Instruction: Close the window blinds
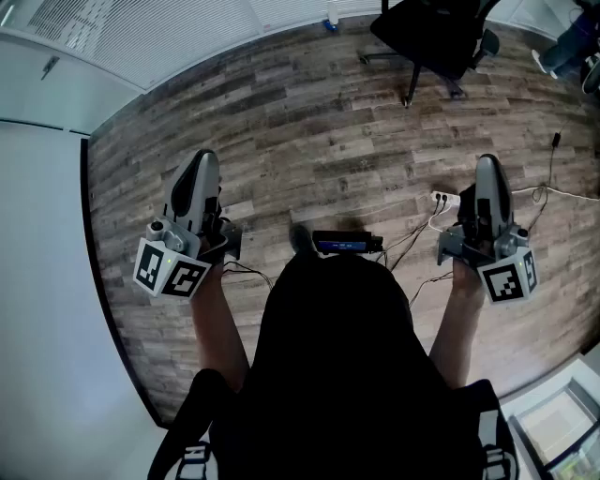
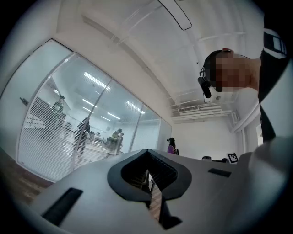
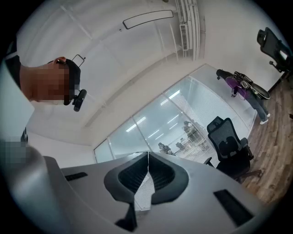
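Left gripper (image 1: 199,173) and right gripper (image 1: 489,178): fingers pressed together, nothing held. Blinds (image 1: 141,28) are well apart, and those floor cables (image 1: 412,239) could trip you.

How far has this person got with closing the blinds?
Nothing looks done yet: the blinds on the glass wall let the room behind show through their slats. Nothing is in hand either. The left gripper and right gripper are both shut and empty, held over the wooden floor, apart from the blinds. Reaching the blinds and closing them is all left to do.
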`<state>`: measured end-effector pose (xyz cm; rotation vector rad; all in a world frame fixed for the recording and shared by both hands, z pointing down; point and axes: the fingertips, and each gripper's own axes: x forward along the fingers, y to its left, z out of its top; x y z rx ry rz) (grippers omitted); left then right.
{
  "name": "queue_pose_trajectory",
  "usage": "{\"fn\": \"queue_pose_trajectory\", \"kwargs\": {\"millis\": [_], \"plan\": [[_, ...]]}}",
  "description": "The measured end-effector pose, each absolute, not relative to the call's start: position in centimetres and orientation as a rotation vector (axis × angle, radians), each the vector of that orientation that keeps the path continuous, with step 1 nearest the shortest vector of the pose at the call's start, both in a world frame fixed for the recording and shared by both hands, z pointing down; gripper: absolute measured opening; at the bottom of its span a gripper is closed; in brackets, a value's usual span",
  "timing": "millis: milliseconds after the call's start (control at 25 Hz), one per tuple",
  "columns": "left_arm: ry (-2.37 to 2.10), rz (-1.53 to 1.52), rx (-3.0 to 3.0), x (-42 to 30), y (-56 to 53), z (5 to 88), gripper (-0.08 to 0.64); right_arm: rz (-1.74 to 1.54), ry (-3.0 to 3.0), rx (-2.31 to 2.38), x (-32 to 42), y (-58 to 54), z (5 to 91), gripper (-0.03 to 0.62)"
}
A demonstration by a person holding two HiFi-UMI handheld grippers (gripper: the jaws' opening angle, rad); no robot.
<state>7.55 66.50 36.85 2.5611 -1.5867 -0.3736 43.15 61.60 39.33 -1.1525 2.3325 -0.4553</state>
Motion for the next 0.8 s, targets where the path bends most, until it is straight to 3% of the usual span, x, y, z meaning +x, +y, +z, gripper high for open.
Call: {"fn": "queue_pose_trajectory", "kwargs": {"millis": [800], "plan": [[-1.612,-0.358,2.546,9.8,64.7,36.3,0.009,-0.491,2.347,-1.115,45.0,58.8,40.6,0.015]]}}
